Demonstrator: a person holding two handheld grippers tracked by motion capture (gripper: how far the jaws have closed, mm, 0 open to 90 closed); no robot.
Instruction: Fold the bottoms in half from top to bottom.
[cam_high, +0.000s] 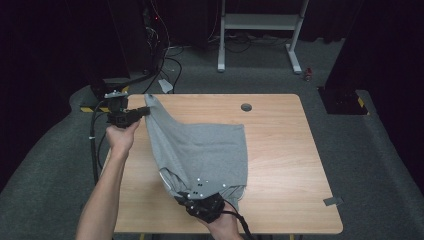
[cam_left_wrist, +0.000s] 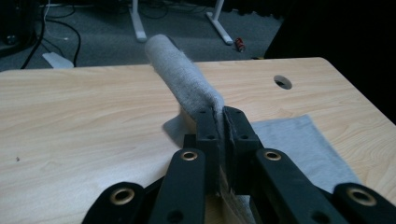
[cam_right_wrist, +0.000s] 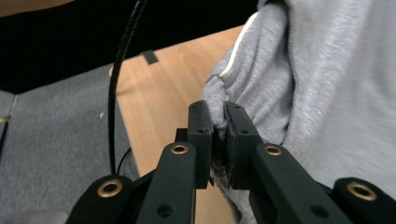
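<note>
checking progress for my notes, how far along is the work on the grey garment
Done: both tools have pinched the grey garment, the left tool at a far corner, the right tool at the near edge. In hand: the garment hangs lifted between them above the table. Left: laying it flat or folding; no fold shows.

Light falls from above onto the wooden surface, which is the brightest area in the high view, evenly lit with no glare. The upper corners and both sides of that frame sink into near black. The grey garment casts a soft, short shadow on the surface in the left gripper view, centre frame. In both gripper views the black fingers at bottom centre are slightly soft, and the far background is dim. All frames look mildly grainy and low in resolution.
</note>
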